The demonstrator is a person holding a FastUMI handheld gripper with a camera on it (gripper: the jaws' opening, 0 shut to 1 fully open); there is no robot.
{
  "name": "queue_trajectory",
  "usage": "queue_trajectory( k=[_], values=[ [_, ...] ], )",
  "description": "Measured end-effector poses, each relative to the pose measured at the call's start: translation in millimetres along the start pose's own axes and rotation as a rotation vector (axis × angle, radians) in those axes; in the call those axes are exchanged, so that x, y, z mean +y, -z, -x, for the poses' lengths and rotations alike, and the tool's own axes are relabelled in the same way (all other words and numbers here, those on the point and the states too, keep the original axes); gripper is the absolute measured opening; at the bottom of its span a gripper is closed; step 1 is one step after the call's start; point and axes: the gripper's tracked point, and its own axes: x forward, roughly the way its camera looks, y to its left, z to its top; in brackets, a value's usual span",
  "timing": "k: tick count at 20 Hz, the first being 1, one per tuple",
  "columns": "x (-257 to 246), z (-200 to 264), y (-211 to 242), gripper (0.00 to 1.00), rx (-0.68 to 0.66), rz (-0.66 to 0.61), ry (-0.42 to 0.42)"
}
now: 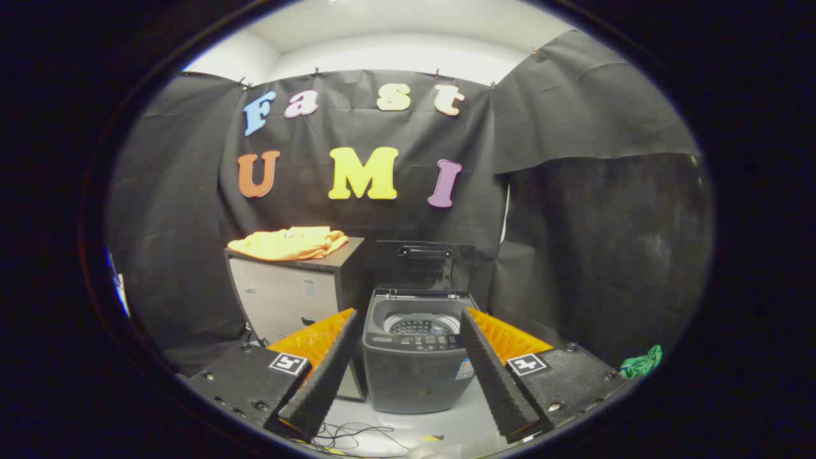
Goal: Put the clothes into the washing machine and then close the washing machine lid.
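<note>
An orange garment (pixel 288 244) lies crumpled on top of a low cabinet (pixel 290 294), beyond and above my left finger. To the right of the cabinet stands a grey top-loading washing machine (pixel 414 366) with its lid (pixel 423 262) raised upright against the wall, so the drum (pixel 421 324) is open to view. My gripper (pixel 408 324) is open, fingers spread wide with nothing between them. The washer is framed in the gap between the fingers, some way ahead.
A green cloth (pixel 642 363) lies low at the far right, beyond the right finger. Thin cables (pixel 347 437) trail on the pale floor in front of the washer. Black cloth walls close the booth behind and on both sides.
</note>
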Motion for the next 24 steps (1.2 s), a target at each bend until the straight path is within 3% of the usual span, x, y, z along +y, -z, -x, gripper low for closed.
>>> queue_trajectory(
  k=[15, 24],
  values=[
    [0, 2, 3, 0.99, 0.016, -0.022, -0.003],
    [5, -22, -45, 0.99, -0.014, -0.022, -0.002]
  ],
)
